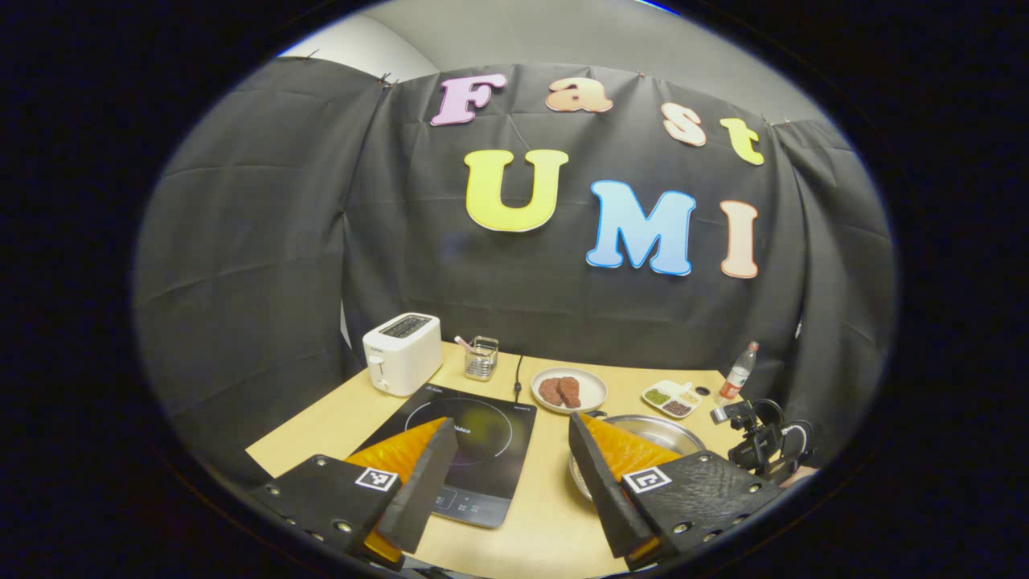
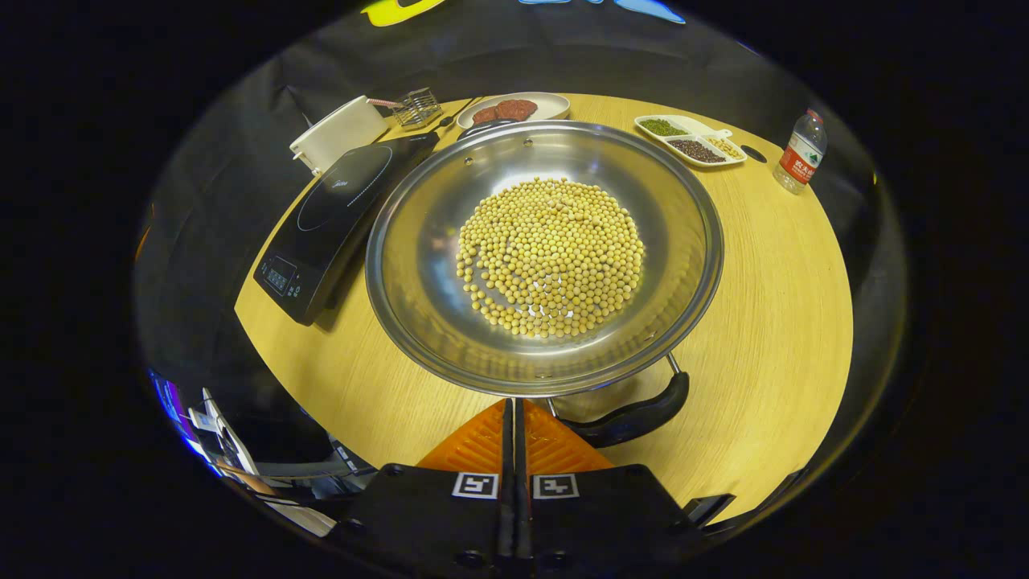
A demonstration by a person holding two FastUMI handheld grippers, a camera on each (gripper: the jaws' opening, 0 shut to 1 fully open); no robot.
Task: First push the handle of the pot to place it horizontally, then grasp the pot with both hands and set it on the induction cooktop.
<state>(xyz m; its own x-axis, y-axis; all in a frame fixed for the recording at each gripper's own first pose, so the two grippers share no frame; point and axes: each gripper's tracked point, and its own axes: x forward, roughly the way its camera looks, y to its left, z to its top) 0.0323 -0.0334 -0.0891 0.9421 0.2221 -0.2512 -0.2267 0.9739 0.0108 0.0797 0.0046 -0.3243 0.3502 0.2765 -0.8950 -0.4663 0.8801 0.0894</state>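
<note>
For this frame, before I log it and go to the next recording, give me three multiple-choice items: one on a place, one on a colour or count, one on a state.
1. On the table, which side of the pot in the right gripper view holds the induction cooktop?
A. left
B. right
C. under the pot

2. What colour is the toaster?
A. red
B. white
C. black

3. How does the left claw stand?
A. open
B. shut on the pot's handle
C. shut on the bottle

Answers: 1 A, the cooktop lies left of the pot, beside its rim. 2 B, its body is white. 3 A, its two fingers stand wide apart with nothing between them, while the right claw is shut.
</note>
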